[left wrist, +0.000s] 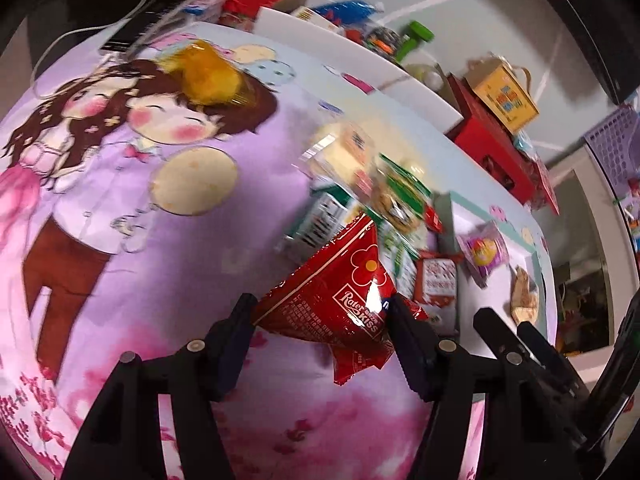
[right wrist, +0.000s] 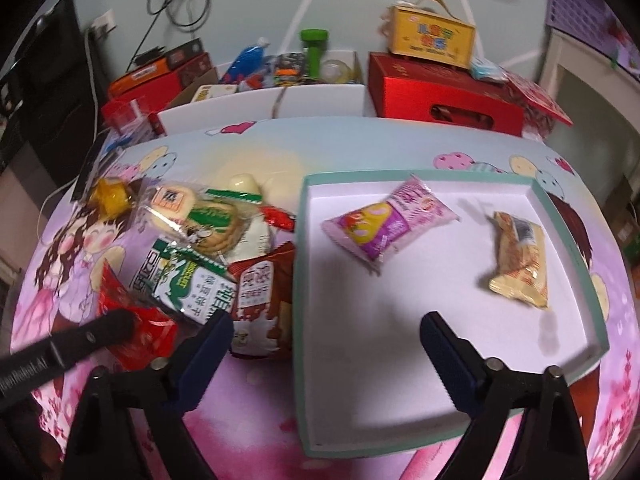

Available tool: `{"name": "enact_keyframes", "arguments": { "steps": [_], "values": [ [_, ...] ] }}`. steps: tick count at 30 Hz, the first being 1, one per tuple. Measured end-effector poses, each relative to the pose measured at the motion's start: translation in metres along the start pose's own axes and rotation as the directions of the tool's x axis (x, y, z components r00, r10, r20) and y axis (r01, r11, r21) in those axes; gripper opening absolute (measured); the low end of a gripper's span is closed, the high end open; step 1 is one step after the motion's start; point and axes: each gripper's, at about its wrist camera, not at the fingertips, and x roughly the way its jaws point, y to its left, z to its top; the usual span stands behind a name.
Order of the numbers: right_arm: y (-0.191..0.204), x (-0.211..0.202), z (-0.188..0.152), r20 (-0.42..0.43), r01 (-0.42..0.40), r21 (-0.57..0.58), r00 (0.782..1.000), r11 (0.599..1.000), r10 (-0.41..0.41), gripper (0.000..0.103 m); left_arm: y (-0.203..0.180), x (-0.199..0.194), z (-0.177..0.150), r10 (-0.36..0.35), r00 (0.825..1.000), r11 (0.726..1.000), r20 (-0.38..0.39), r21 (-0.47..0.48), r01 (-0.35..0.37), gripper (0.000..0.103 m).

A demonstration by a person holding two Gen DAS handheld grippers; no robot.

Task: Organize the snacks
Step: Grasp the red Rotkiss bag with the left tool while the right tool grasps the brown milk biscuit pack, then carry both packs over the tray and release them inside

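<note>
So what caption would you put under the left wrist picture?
Left gripper holding a red snack packet above the cartoon-print cloth, with the snack pile beyond.

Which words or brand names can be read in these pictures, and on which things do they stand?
"KISS", under a word that looks like "Rater": red packet held in the left tongs.
"BISCUIT": green and white packet, upside down.
Yellow box, pink packet, other wrappers: print too blurred to read.
</note>
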Motion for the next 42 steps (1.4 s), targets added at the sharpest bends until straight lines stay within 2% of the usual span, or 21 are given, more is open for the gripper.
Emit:
{"name": "enact_keyframes", "arguments": {
  "steps": [1, 5, 7, 11, 13, 25, 28, 33, 36, 42],
  "values": [
    [0.003, 0.002, 0.000, -0.002, -0.005, -0.014, 1.000, 1.000, 0.005, 0.087, 0.005, -0.002, 0.002, 0.001, 1.000, 1.000, 0.006, -0.013, -0.001, 0.067],
    [0.018, 0.006, -0.002, 0.002, -0.015, -0.077, 1.000, 0.997, 0.015, 0.084, 0.017, -0.006, 0.006, 0.000, 1.000, 0.999, 0.017, -0.053, 0.001, 0.067],
    [0.027, 0.007, -0.003, 0.004, -0.023, -0.113, 1.000, 0.993, 0.024, 0.079, 0.021, -0.007, 0.007, -0.001, 1.000, 0.998, 0.022, -0.068, 0.003, 0.067],
    [0.045, 0.010, -0.007, 0.003, -0.034, -0.185, 0.999, 0.982, 0.035, 0.076, 0.028, -0.010, 0.008, -0.009, 1.000, 0.996, 0.030, -0.084, 0.011, 0.067],
    [0.052, 0.013, -0.009, -0.002, -0.041, -0.216, 0.999, 0.976, 0.041, 0.067, 0.028, -0.010, 0.009, -0.010, 0.999, 0.996, 0.031, -0.088, 0.012, 0.067],
    [0.063, 0.029, -0.013, -0.048, -0.038, -0.266, 0.999, 0.963, 0.026, 0.065, 0.030, -0.010, 0.011, -0.025, 0.999, 0.995, 0.022, -0.095, 0.027, 0.067],
    [0.064, 0.030, -0.013, -0.064, -0.080, -0.261, 0.996, 0.962, 0.066, 0.063, 0.030, -0.010, 0.011, -0.024, 0.999, 0.995, 0.022, -0.095, 0.027, 0.067],
    [0.063, 0.032, -0.013, -0.069, -0.075, -0.258, 0.996, 0.963, 0.059, 0.062, 0.031, -0.010, 0.011, -0.027, 0.999, 0.995, 0.020, -0.098, 0.029, 0.067],
    [0.064, 0.037, -0.014, -0.070, -0.030, -0.279, 0.997, 0.960, 0.011, 0.053, 0.030, -0.010, 0.012, -0.027, 0.999, 0.995, 0.020, -0.097, 0.029, 0.067],
    [0.076, 0.041, -0.022, -0.052, 0.047, -0.364, 0.996, 0.930, -0.070, 0.052, 0.031, -0.010, 0.012, -0.029, 0.999, 0.995, 0.021, -0.097, 0.031, 0.067]
  ]
}}
